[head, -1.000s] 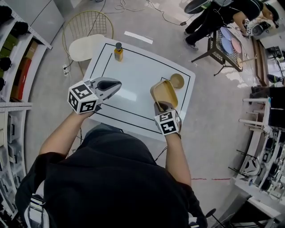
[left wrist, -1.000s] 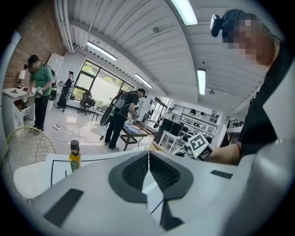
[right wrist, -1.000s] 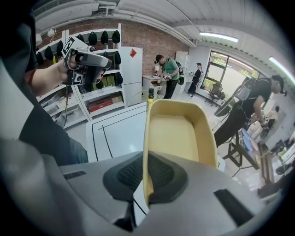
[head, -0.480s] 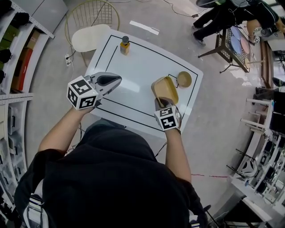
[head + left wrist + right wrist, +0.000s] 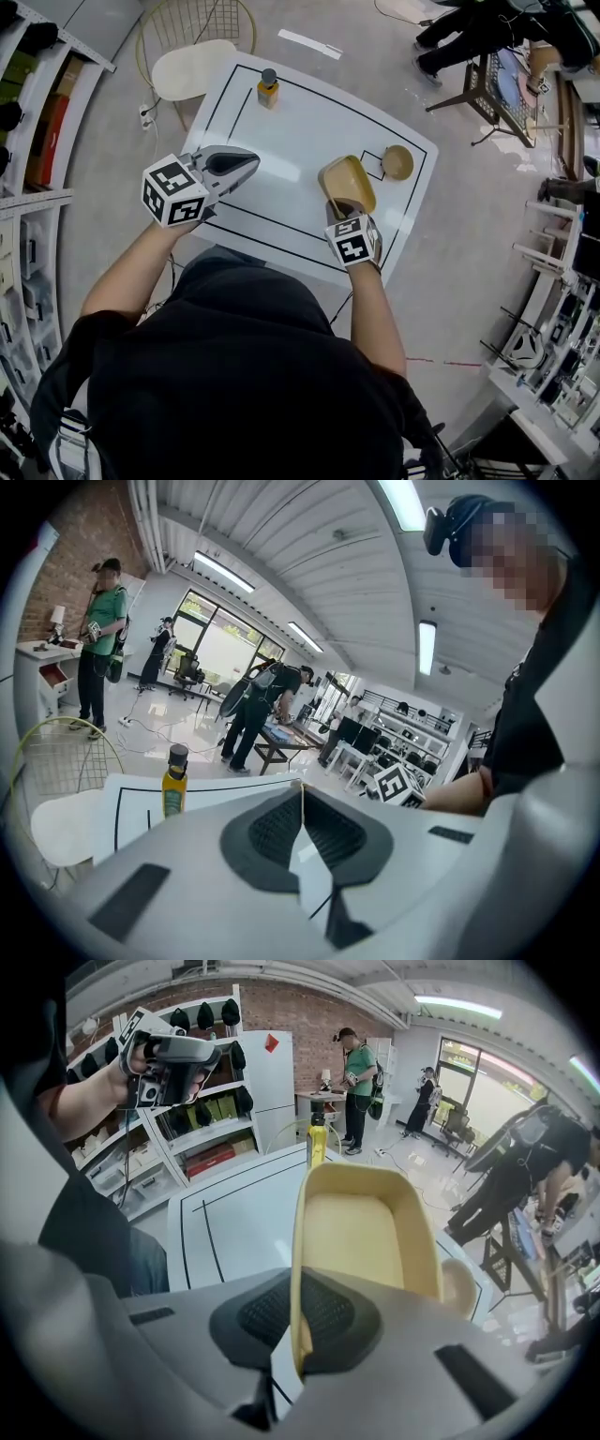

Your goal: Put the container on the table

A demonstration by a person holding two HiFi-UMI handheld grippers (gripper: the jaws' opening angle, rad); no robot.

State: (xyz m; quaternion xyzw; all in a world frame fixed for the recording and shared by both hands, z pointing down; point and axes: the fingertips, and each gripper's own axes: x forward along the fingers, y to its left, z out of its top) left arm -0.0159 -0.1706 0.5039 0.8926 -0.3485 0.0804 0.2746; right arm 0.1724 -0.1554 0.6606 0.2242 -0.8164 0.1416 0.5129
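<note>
Tan rounded-rectangle plastic container [image 5: 348, 184] [image 5: 370, 1227]: held over the right part of the white surface with black outline markings [image 5: 300, 131], tilted, its open inside showing. Whether its underside touches the surface, cannot tell.

Right tool [image 5: 336, 210] [image 5: 298, 1321]: jaws clamped on the container's near rim wall, one jaw inside, one outside.

Small round tan bowl [image 5: 397, 162] [image 5: 457, 1286]: on the surface just beyond the container to the right, beside a small black-outlined square, apart from the container.

Left tool [image 5: 249, 160] [image 5: 302, 803]: jaws closed together, nothing between them, held above the surface's near left edge, well apart from the container.

Yellow oil bottle with a dark cap [image 5: 268, 89] [image 5: 172, 782] [image 5: 318, 1138]: upright at the far left of the surface, inside the black outline.

Gold wire chair with a cream seat [image 5: 192, 67]: on the floor off the surface's far left corner.

Other people stand farther off in the room, beyond the surface.
</note>
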